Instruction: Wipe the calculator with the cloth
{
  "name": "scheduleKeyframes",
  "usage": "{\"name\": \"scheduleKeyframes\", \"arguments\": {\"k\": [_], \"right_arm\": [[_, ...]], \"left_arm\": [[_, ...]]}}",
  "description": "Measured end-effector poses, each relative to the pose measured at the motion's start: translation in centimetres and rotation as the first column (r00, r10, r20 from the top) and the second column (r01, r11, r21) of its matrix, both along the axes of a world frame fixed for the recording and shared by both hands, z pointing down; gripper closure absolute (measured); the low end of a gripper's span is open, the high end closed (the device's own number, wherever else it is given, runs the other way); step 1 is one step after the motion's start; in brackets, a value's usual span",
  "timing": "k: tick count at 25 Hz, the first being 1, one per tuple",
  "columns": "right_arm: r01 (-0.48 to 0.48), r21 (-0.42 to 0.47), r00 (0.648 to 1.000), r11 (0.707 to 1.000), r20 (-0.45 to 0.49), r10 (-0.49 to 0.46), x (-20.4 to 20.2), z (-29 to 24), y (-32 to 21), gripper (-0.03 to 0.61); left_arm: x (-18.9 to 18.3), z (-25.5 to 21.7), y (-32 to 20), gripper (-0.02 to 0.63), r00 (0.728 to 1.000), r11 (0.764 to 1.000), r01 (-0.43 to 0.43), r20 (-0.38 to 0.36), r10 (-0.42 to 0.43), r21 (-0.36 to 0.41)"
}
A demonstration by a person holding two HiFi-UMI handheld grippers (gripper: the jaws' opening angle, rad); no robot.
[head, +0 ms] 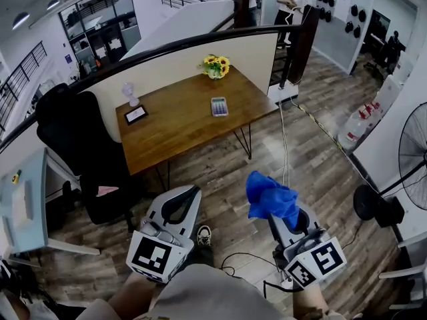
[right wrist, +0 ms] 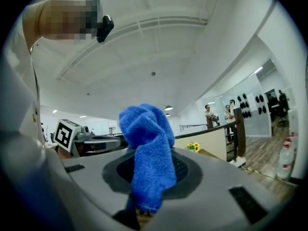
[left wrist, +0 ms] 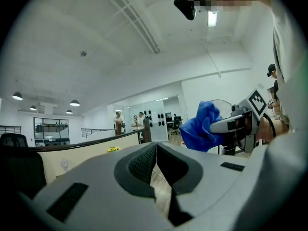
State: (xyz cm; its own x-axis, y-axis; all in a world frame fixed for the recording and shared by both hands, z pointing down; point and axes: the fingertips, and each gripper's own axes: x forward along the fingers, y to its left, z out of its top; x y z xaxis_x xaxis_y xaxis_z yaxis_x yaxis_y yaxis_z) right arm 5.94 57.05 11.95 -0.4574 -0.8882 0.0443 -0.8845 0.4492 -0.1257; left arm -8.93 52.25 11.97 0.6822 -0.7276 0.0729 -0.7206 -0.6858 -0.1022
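Holding: the right claw (head: pixel 283 217) grips a blue cloth (head: pixel 270 196), which bunches above the jaws and hangs down between them.
Left claw (head: pixel 186 199): jaws closed tip to tip, with nothing between them.
Calculator (head: pixel 219 106): lies flat on the table (head: pixel 175 133), in its right part, near the flowers (head: pixel 215 65) at the far edge.
Gap: both claws hang low over the floor (head: pixel 320 172), well apart from the table and touching nothing on it.
Direction: the calculator lies straight ahead and beyond both claws. From the right claw it sits forward and somewhat to the left, on a line that runs between the two claws.
Long axis: it points roughly away from the person, so its short edges are the near and far ones.
Nearer claw: neither is clearly closer. The right one has the cloth, so the wiping looks like its job, and the empty left one could steady the calculator.
Stage: wiping has not begun, and the table has to be reached first.
Next move: probably bring the cloth forward and left over the near table edge, then stroke along the long axis.
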Motion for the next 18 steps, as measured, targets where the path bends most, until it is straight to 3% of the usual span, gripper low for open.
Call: {"name": "scheduleKeyframes", "arguments": {"k": [18], "right_arm": [[-0.031, -0.042, 0.999, 0.999, -0.046, 0.029, -6.3, 0.3, -24.2, 0.486]], "left_arm": [[-5.1, 0.6, -24.2, 0.604, 0.998, 0.998, -0.056, -0.021, 0.055, -0.036]]}}
